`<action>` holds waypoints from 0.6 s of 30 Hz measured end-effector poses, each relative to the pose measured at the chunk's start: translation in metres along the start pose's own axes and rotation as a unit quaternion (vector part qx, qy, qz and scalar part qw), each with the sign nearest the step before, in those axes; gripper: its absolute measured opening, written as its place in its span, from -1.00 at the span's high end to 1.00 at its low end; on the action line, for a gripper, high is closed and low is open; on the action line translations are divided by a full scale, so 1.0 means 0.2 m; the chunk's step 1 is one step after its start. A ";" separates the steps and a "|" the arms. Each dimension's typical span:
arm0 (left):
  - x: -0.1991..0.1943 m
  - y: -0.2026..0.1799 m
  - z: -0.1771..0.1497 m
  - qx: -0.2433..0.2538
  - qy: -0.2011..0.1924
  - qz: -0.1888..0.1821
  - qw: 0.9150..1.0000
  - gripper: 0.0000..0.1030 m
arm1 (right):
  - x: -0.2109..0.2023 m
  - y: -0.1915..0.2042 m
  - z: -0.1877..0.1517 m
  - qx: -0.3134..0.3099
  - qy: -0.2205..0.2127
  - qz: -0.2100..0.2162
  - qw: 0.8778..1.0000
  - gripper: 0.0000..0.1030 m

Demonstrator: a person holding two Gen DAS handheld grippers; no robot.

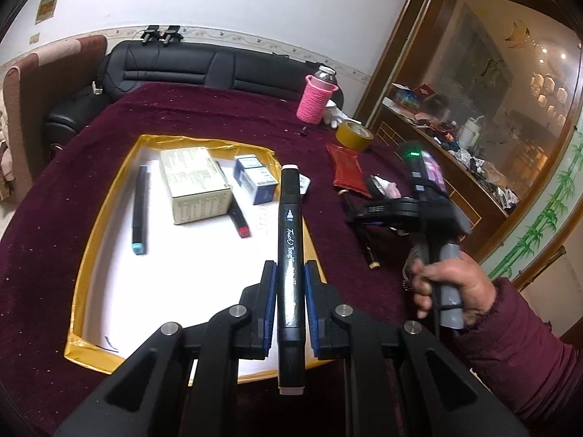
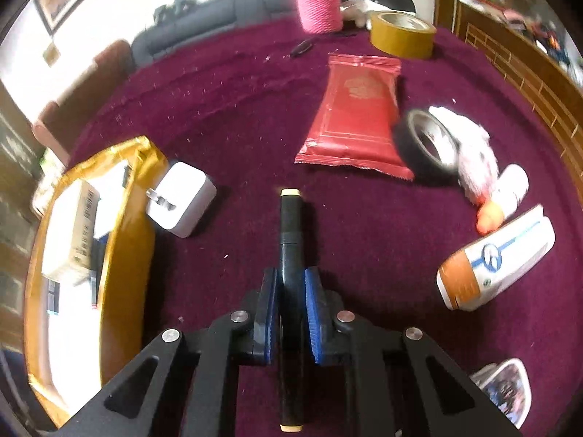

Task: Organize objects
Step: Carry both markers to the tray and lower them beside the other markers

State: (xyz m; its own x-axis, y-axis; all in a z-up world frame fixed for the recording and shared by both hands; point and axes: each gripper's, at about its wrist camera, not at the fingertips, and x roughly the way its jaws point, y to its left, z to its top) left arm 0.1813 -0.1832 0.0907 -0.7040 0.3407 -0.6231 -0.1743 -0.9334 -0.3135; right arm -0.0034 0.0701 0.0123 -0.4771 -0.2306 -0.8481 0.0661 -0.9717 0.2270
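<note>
Tray (image 1: 109, 225) at left already holds pens and boxes, so that's the sorting spot. My left claw (image 1: 290, 291) is clenched on a black marker (image 1: 289, 225) above the tray's right edge. My right claw (image 2: 290, 291) grips another pen (image 2: 290, 218) over the cloth (image 2: 218, 109), likely tray-bound too.

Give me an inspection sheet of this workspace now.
Surface: maroon cloth, speckled with lint.
Job's things: white tray with yellow rim holds two markers, beige box, blue boxes.
Clutter: red packet, tape roll, white charger, pink sleeved bottle.
Grippers: left gripper shut on white-capped marker; right gripper shut on yellow-capped marker.
Cables: thin wire on black sofa.
Surroundings: glass-fronted wooden cabinet.
</note>
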 end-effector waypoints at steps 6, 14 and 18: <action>-0.05 0.08 -0.01 -0.017 -0.009 0.026 0.999 0.72 | -0.21 -0.02 -0.05 0.017 -0.047 0.066 0.997 0.69; -0.10 0.16 -0.01 -0.032 -0.020 0.061 0.997 0.72 | -0.46 0.10 -0.06 -0.010 -0.097 0.113 0.989 0.69; -0.12 0.19 0.00 -0.036 -0.024 0.077 0.996 0.72 | -0.55 0.21 -0.06 -0.036 -0.102 0.140 0.984 0.68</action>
State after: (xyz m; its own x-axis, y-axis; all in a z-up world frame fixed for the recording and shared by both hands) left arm 0.1921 -0.2266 0.0936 -0.7509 0.1867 -0.6335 -0.0133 -0.9633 -0.2681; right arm 0.0627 0.0533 0.1102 -0.5965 -0.4809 -0.6426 0.2776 -0.8748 0.3970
